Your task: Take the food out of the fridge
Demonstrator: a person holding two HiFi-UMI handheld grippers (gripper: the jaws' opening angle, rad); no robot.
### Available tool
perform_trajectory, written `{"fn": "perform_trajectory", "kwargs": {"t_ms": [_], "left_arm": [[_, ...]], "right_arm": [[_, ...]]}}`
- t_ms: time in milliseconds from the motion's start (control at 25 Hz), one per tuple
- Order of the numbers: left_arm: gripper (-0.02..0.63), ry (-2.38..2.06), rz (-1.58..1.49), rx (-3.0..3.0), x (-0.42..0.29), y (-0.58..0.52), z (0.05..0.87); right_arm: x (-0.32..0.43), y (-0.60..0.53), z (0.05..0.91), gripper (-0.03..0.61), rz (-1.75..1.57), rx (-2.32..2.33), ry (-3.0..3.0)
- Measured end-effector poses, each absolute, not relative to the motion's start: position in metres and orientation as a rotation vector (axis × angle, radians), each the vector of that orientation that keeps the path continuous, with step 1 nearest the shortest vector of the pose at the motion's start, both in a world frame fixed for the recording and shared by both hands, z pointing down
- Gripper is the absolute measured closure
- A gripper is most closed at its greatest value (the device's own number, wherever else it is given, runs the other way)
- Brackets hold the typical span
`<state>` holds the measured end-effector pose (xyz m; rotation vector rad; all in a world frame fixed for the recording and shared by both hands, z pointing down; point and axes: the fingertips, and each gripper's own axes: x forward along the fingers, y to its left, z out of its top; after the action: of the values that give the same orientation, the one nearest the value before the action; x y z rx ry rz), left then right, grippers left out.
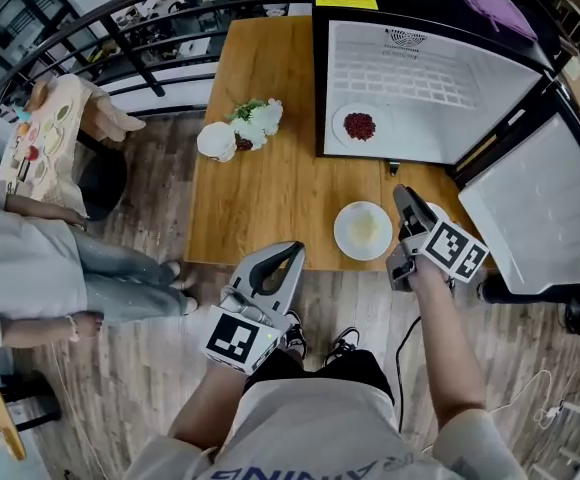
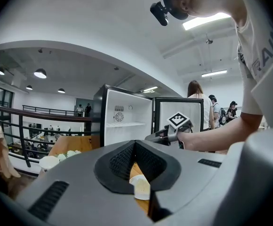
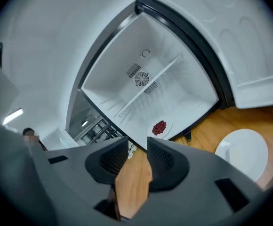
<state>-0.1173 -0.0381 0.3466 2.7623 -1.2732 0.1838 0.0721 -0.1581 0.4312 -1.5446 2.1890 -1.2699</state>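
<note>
The small fridge [image 1: 420,78] stands open on the wooden table [image 1: 260,198]. On its floor sits a white plate of red food [image 1: 358,126], which the right gripper view shows too [image 3: 159,127]. A second white plate with pale food [image 1: 363,230] rests on the table near the front edge, just left of my right gripper [image 1: 403,198]. The right gripper's [image 3: 137,147] jaws stand apart with nothing between them, pointing at the fridge opening. My left gripper [image 1: 288,252] hovers at the table's front edge, tips together and empty; through its jaws I see the pale-food plate [image 2: 141,187].
The fridge door [image 1: 540,218] swings open at the right, beside my right arm. A white bowl [image 1: 216,141] and a bunch of white flowers [image 1: 257,120] stand at the table's left side. Seated people [image 1: 30,268] and a railing [image 1: 120,28] are at the left.
</note>
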Motion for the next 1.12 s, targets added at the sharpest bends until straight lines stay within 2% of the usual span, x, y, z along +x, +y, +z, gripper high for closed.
{"fn": "perform_trajectory", "kwargs": {"t_ms": [560,1120], "left_arm": [[0.607,-1.264,0.234,2.654,-0.129,-0.050,0.383],[0.607,-1.310,0.277,2.562,-0.157,-0.063,0.411]], "right_arm": [[0.069,-0.264,0.516,0.448,-1.617,-1.393,1.671],[0.063,-0.307,0.570,0.448,-1.715,-1.417,1.511]]}}
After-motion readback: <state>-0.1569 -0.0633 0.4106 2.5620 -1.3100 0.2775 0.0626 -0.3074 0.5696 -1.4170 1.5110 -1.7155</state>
